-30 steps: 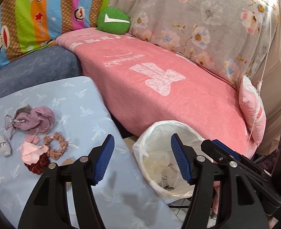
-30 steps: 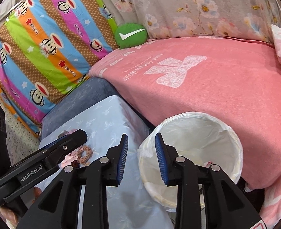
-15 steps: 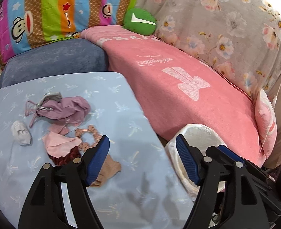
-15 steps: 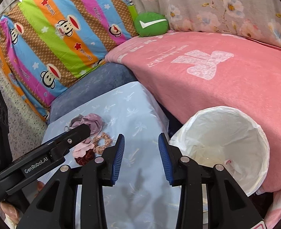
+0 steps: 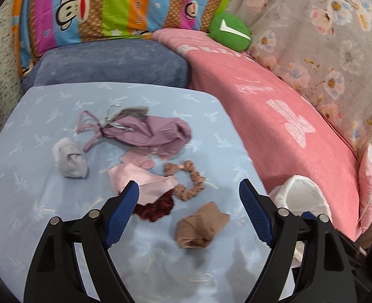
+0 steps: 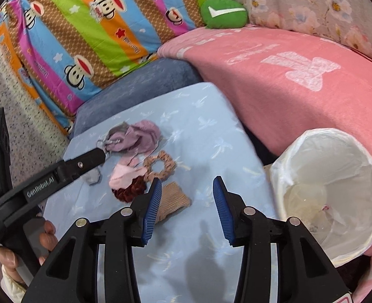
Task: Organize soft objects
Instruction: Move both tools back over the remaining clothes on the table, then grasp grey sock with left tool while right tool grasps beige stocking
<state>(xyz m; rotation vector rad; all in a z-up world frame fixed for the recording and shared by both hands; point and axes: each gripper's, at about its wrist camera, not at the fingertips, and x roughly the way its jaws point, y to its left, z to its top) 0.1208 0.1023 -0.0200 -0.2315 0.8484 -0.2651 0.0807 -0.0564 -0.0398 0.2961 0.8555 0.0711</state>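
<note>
on the light blue cloth [image 5: 211, 265] all soft things, from purple pouch [image 5: 150, 131] to brown sock [image 5: 200, 226], lie still unsorted, while left gripper [image 5: 189, 203] and right gripper [image 6: 184, 199] hang above, jaws just widening, both empty, so nearly everything remains.

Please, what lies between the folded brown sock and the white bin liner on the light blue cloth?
Only bare light blue cloth lies between the folded brown sock and the white bin liner; the right wrist view shows it, seen past the open right gripper.

left hand-held gripper [image 5: 189, 207] opening, right hand-held gripper [image 6: 185, 200] opening, empty
</note>
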